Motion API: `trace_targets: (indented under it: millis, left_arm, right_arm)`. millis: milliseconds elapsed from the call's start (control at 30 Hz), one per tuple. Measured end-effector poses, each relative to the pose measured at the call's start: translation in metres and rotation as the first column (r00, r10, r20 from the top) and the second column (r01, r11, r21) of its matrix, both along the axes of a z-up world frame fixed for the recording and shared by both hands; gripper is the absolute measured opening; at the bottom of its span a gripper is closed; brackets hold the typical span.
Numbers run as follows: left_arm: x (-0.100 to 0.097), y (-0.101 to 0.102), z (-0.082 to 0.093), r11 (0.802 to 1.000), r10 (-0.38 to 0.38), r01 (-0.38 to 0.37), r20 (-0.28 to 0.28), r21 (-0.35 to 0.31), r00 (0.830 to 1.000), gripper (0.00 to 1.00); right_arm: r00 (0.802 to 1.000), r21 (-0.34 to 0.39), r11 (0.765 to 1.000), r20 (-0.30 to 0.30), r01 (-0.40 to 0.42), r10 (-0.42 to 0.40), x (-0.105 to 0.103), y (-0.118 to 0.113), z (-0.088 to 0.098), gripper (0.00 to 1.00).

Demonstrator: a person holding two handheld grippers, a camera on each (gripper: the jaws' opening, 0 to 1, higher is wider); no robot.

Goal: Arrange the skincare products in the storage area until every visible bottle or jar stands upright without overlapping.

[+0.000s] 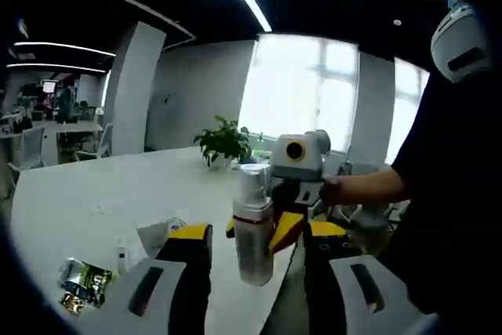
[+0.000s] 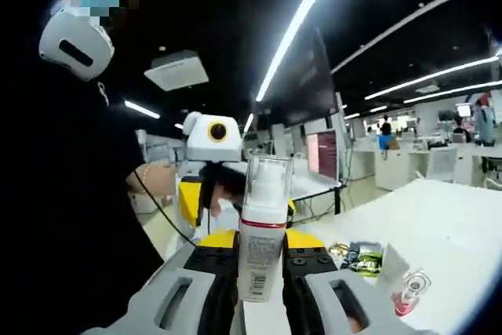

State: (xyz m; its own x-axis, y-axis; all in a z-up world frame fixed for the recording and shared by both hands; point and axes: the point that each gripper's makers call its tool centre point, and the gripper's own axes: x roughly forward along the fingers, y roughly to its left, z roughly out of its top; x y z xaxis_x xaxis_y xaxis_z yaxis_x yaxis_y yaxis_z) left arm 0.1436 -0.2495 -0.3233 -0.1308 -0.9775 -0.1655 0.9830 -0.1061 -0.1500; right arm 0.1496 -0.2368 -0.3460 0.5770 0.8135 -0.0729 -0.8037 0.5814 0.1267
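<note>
Pump bottle, white plastic with a clear cap and a red band under the cap (image 2: pixel 261 229), sits upright between the right gripper (image 2: pixel 261 268) jaws, lifted off the white table (image 2: pixel 439 217). Those black, yellow-tipped jaws press on the bottle's lower body from both sides, clamped on it.

Left gripper view: same bottle (image 1: pixel 253 225) hangs above the near table edge, pinched by the right gripper (image 1: pixel 267 229), which comes in from the right of the bottle. The person's bare hand (image 1: pixel 337 190) and forearm hold that gripper about level, reaching in from the dark-clothed torso to the right of the bottle.

Left gripper (image 1: pixel 255 253) jaws stand apart, one on each side of the bottle's lower half, the base between them. Cannot tell if either jaw touches it; no visible squeeze.

Right gripper view: left gripper (image 2: pixel 205 194) sits just behind and left of the bottle, jaws pointing back at the camera, held by the person's other hand (image 2: pixel 154 180), wrist bent in towards the bottle.

On the table right of the bottle in the right gripper view: a green and black foil sachet (image 2: pixel 362 257), a small clear bottle with a red base lying on its side (image 2: pixel 409 289).
</note>
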Motion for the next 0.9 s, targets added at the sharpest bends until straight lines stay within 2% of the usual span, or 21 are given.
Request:
trace_targets:
  millis: [33, 233, 367, 533, 600, 667, 767, 900]
  left_arm:
    - [-0.001, 0.0, -0.003, 1.0, -0.005, 0.005, 0.018, 0.017, 1.0, 0.38]
    - [-0.007, 0.0, -0.004, 0.999, -0.031, 0.031, 0.04, 0.014, 0.999, 0.33]
    - [-0.016, -0.003, -0.004, 0.998, -0.058, 0.057, 0.068, 0.023, 0.996, 0.25]
    - [-0.021, -0.007, -0.005, 0.998, -0.06, 0.055, 0.117, 0.039, 0.991, 0.21]
    - [-0.021, -0.008, -0.004, 0.998, -0.058, 0.054, 0.126, 0.041, 0.99, 0.2]
    - [-0.018, -0.009, -0.006, 0.998, -0.041, 0.032, 0.19, 0.05, 0.981, 0.19]
    - [-0.018, -0.01, -0.01, 0.998, -0.045, 0.036, 0.184, 0.055, 0.982, 0.19]
    - [-0.017, -0.007, -0.013, 0.998, -0.058, 0.055, 0.138, 0.027, 0.989, 0.18]
  right_arm:
    - [1.0, -0.016, 1.0, 0.003, -0.021, 0.021, -0.002, 0.003, -0.003, 0.11]
    - [0.994, -0.063, 0.992, 0.017, -0.108, 0.109, -0.013, 0.013, -0.007, 0.11]
    - [0.99, -0.068, 0.988, 0.023, -0.14, 0.142, -0.017, 0.016, -0.005, 0.11]
    - [0.991, -0.089, 0.987, 0.028, -0.131, 0.134, -0.013, 0.013, -0.007, 0.12]
    - [0.993, -0.118, 0.987, 0.013, -0.111, 0.114, -0.009, 0.012, -0.014, 0.12]
    - [0.996, -0.118, 0.989, -0.003, -0.087, 0.087, -0.006, 0.009, -0.017, 0.12]
    - [0.997, -0.126, 0.989, -0.018, -0.071, 0.069, -0.005, 0.007, -0.019, 0.13]
    - [0.998, -0.131, 0.99, -0.031, -0.057, 0.053, -0.008, 0.004, -0.022, 0.14]
